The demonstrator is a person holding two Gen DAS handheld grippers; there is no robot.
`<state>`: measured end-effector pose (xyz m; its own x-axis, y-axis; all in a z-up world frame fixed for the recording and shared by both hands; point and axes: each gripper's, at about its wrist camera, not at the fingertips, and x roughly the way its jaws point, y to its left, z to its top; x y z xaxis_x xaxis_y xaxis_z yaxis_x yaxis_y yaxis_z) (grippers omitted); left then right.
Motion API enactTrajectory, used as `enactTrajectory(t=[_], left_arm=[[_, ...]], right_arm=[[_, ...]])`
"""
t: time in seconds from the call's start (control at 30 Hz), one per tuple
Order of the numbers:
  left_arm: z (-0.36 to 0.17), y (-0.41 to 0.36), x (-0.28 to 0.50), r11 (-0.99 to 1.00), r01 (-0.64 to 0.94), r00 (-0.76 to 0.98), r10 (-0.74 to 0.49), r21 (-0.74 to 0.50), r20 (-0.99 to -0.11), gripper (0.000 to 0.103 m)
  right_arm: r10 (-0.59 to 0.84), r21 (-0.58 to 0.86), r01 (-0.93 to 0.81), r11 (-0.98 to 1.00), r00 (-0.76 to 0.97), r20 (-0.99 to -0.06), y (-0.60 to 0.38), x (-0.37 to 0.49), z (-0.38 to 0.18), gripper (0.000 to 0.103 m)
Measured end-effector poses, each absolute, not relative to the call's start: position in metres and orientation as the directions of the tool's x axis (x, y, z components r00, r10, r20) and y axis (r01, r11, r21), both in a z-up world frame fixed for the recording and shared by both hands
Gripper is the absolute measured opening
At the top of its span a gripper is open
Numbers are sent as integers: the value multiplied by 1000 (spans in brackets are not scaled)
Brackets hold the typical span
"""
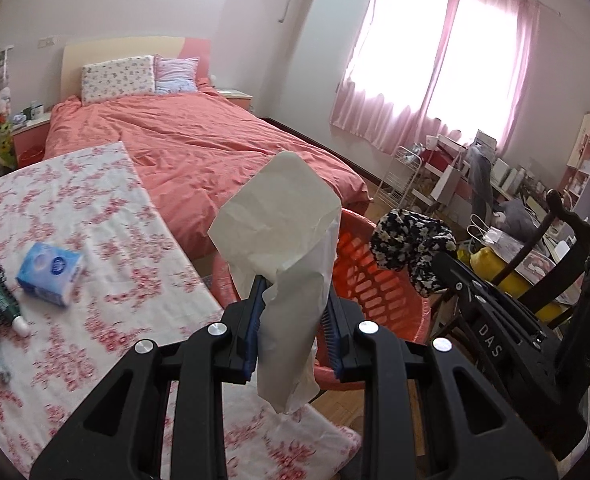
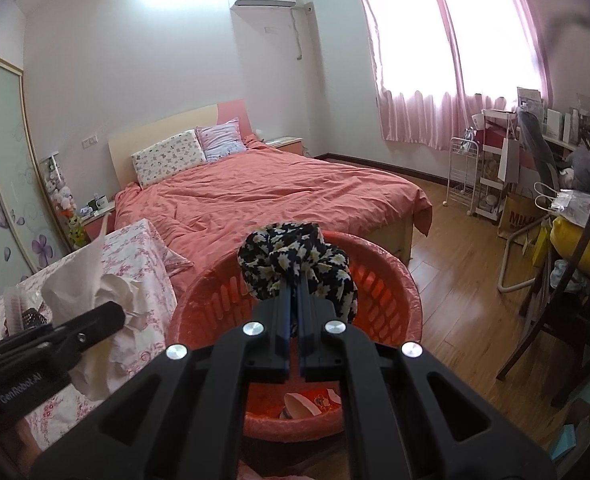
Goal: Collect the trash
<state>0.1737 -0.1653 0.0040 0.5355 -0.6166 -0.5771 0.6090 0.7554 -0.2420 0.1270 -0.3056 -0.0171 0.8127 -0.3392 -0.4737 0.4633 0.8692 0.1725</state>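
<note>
Table (image 1: 95,208) on the left has a tissue pack (image 1: 51,274) and a tube (image 1: 3,304) left on it. Left gripper (image 1: 293,320) squeezes crumpled paper (image 1: 283,232) near the basket (image 2: 379,276). Right gripper (image 2: 295,312) pinches flowery cloth (image 2: 295,268) above it. Neither piece is dropped in yet.

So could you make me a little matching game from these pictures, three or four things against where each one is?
Things:
1. tissue paper
2. floral cloth
3. tissue pack
4. basket

Places:
A. on the floor by the bed
B. lying on the flowered table
C. pinched in the right gripper
D. held in the left gripper

Pairs: 1-D, 2-C, 3-B, 4-A
</note>
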Motion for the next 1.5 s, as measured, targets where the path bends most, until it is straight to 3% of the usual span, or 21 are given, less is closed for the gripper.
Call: enactTrajectory(t=[0.3,0.37,0.43,0.5,0.63,0.87,1.03,1.5], left_arm=[[-5,-194,184,737,631,498,-624,-241,-603,28],[-9,-201,187,737,633,487,-618,-237,-618,29],[-14,-205,189,741,630,483,-608,-233,-631,41],[-19,-208,192,753,619,483,-590,-223,-647,47],[-25,-202,193,775,591,489,-565,-224,-664,56],[-22,-174,185,824,542,549,-497,-166,-672,63],[-18,-141,179,861,495,597,-433,-115,-675,64],[-4,-35,177,944,304,692,-310,-126,-652,64]], right_arm=[[-325,213,461,861,822,-467,-319,139,-18,5],[-319,218,456,863,825,-466,-322,144,-20,12],[-325,220,465,857,821,-470,-327,147,-23,16],[-329,225,477,849,813,-481,-331,148,-28,27],[-344,221,499,838,798,-495,-337,142,-32,34],[-351,205,510,836,782,-515,-337,136,-37,44],[-333,186,483,856,789,-517,-323,136,-32,46],[-209,135,325,936,822,-531,-243,154,-18,46]])
